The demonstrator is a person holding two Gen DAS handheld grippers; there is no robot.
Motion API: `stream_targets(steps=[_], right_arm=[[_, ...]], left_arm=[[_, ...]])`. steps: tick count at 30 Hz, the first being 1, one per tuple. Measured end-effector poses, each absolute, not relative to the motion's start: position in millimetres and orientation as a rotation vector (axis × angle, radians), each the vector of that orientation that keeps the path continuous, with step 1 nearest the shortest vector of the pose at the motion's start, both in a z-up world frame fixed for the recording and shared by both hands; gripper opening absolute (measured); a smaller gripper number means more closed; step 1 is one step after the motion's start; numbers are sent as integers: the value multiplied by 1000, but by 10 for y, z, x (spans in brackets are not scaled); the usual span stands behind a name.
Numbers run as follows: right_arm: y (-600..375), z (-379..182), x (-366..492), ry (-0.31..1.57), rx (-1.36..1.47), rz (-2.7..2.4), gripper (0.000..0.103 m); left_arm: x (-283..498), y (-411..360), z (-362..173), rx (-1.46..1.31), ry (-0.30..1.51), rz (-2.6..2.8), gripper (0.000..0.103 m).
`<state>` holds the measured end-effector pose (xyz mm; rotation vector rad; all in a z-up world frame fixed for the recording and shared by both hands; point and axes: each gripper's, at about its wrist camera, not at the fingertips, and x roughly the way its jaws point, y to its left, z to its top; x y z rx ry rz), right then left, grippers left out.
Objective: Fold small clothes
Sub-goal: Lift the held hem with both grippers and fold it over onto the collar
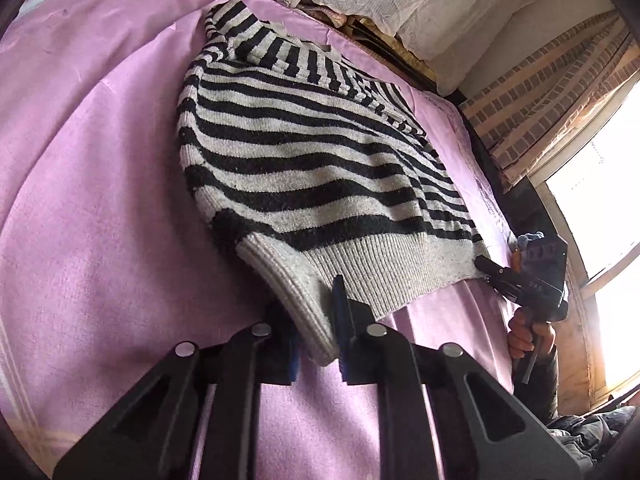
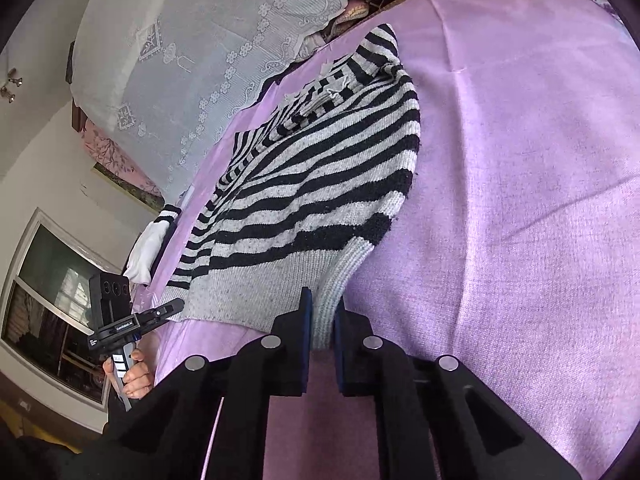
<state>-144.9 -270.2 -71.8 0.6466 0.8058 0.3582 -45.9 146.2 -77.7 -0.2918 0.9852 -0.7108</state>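
Both grippers are on the hem of the striped sweater [image 1: 304, 168], 1 at each bottom corner. The sweater lies on the purple sheet [image 1: 100, 200], hem toward the person, collar at the far end near the lace cloth [image 2: 180, 60].

The left gripper [image 1: 316, 344] has its jaws drawn in narrow around the ribbed corner, which bunches up between the blue pads. The right gripper [image 2: 322, 340] does the same on the opposite corner: jaws close together, grey ribbing pinched between them. In the left view, the right gripper sits at the hem's far end, its fingers touching the knit edge, though that view alone does not settle how tight its grip is.

So here is what the next move turns on. The sweater's long axis runs straight away from both grippers, hem near, collar far. The hem stretches across between the 2 grippers, roughly level. Neither gripper is nearer the collar; they look evenly matched.

My read: a fold of hem toward collar would need both corners lifted together and carried forward along that axis. If 1 side leads, the fold line will likely skew.
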Motion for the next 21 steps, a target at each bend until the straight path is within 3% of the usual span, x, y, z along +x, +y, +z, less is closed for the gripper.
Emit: stream_targets(steps=[21], right_arm=[[-2768, 195, -698, 633, 617, 423, 8]], left_arm=[[183, 1231, 134, -229, 795, -699, 8]])
